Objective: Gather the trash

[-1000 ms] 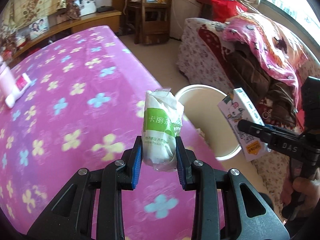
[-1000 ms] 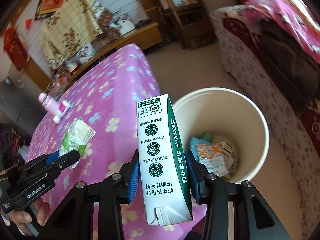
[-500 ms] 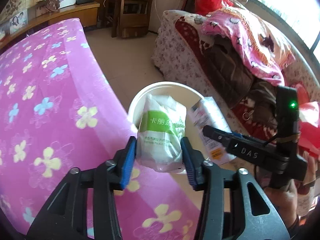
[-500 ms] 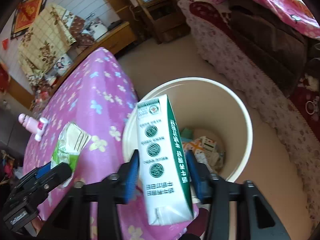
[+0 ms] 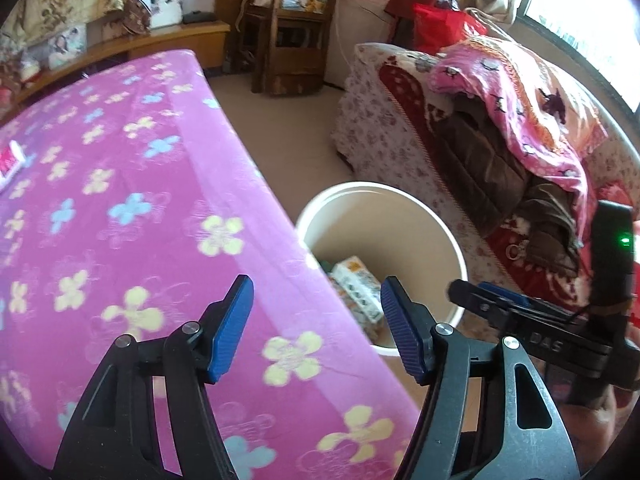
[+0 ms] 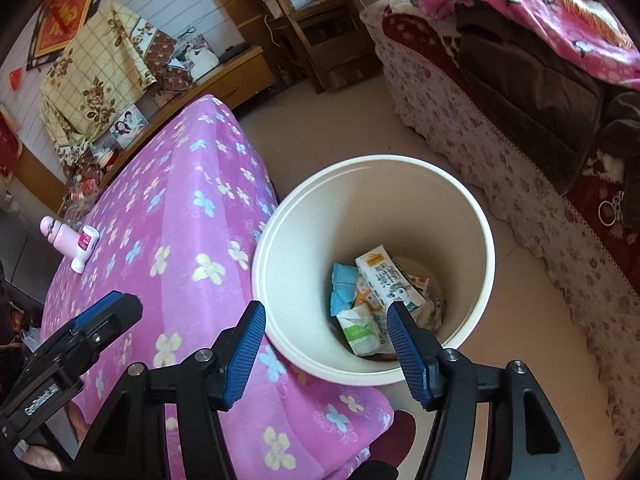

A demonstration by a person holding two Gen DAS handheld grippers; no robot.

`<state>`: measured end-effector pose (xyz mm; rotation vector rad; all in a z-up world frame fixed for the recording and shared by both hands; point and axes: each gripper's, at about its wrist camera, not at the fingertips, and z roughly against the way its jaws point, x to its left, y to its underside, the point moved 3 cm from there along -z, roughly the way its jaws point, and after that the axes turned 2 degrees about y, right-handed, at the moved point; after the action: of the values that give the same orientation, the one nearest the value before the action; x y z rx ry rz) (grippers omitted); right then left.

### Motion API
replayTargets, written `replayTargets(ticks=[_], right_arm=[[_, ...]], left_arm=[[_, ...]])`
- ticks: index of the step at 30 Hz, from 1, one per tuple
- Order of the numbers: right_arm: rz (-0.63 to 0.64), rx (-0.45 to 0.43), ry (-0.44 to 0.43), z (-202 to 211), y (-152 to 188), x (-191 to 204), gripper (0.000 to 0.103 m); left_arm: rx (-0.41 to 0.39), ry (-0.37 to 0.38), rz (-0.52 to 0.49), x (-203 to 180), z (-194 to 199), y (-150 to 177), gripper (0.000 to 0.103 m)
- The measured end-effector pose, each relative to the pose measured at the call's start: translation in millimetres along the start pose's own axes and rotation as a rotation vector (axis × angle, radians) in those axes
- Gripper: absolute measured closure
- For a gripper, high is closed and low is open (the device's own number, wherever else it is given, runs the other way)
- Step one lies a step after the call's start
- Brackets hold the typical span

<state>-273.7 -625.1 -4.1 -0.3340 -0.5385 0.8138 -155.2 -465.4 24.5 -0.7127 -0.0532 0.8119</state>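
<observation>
Left hand-held gripper point(image 5: 316, 328): jaws spread wide, nothing between the blue pads point(image 5: 232, 328). It hangs over the edge of the surface point(image 5: 120, 208), which carries a pink cloth with a flower print.

Right hand-held gripper point(image 6: 326, 354): jaws likewise spread wide and holding nothing. It is positioned above the near rim of the bin point(image 6: 472, 208).

Bin: cream, round, standing on the floor point(image 6: 340, 120) just beside the surface's edge. Inside, at the bottom, lie a milk carton point(image 6: 390, 280), a tissue pack point(image 6: 360, 328) with a green label, a blue packet point(image 6: 343, 288) and further wrappers that cannot be told apart. The carton rests on top of the other items, tilted; the tissue pack lies just beside it, toward the near wall. In the left wrist view only part of the contents shows past the surface's edge.

On the surface, well apart from the bin, stands a pink bottle point(image 6: 60, 236) with a small white and pink tube point(image 6: 85, 248) touching it.

A sofa point(image 6: 500, 128) piled with blankets stands near the bin on its far side
</observation>
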Motion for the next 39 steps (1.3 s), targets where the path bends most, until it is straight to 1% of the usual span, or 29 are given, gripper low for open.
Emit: replayTargets(ticks=[3,5,9,12,15,18,20,22,24,26,30,32,34,35,36,37,39], right_arm=[[0.023,-0.029,0.008,9.0,3.6,12.4,0.042],[0.039,-0.059,0.013,16.6,5.6,21.4,0.042],[0.06,-0.111,0.023,30.4,9.0,35.3,0.038],[0.067,-0.155,0.033,43.1,12.3,43.1,0.036],[0.076,-0.197,0.042,57.7,14.7,51.7,0.033],[0.093,-0.246,0.055,73.5,17.1,62.1,0.028],[0.105,-0.279,0.065,84.5,18.4,69.4,0.027],[0.113,-0.305,0.061,94.3,20.3,75.8,0.026],[0.119,-0.321,0.065,101.0,22.7,79.6,0.024],[0.125,-0.337,0.076,107.9,24.8,83.8,0.024],[0.123,-0.358,0.079,116.0,28.2,88.1,0.023],[0.121,-0.365,0.081,117.9,29.6,90.2,0.023],[0.125,-0.375,0.085,120.1,31.5,93.5,0.023],[0.129,-0.381,0.091,120.7,32.4,95.1,0.023],[0.132,-0.387,0.099,121.5,33.1,96.0,0.023],[0.135,-0.394,0.11,122.7,34.4,96.6,0.023],[0.135,-0.401,0.116,123.8,35.8,97.5,0.023]], left_arm=[[-0.015,-0.06,-0.035,2.4,7.9,2.5,0.038],[-0.031,-0.078,-0.057,3.1,15.1,4.5,0.038],[-0.068,-0.087,-0.08,2.7,32.9,7.4,0.038],[-0.112,-0.115,-0.11,1.0,49.7,8.5,0.038],[-0.148,-0.114,-0.124,1.6,67.2,9.4,0.038],[-0.2,-0.133,-0.139,1.7,86.5,10.7,0.038],[-0.216,-0.139,-0.137,4.1,96.3,11.6,0.038],[-0.233,-0.122,-0.119,9.2,106.1,13.3,0.038],[-0.242,-0.119,-0.095,16.0,113.6,15.1,0.038],[-0.252,-0.132,-0.079,22.7,121.2,17.8,0.038],[-0.275,-0.148,-0.073,31.1,134.0,23.4,0.038],[-0.3,-0.16,-0.078,34.0,141.7,26.9,0.038],[-0.331,-0.203,-0.089,36.4,149.2,31.1,0.038],[-0.346,-0.244,-0.096,37.1,153.0,33.5,0.038],[-0.353,-0.263,-0.101,37.8,155.0,35.1,0.038],[-0.355,-0.275,-0.11,37.9,155.9,37.0,0.038],[-0.348,-0.258,-0.108,40.0,155.9,39.4,0.038]])
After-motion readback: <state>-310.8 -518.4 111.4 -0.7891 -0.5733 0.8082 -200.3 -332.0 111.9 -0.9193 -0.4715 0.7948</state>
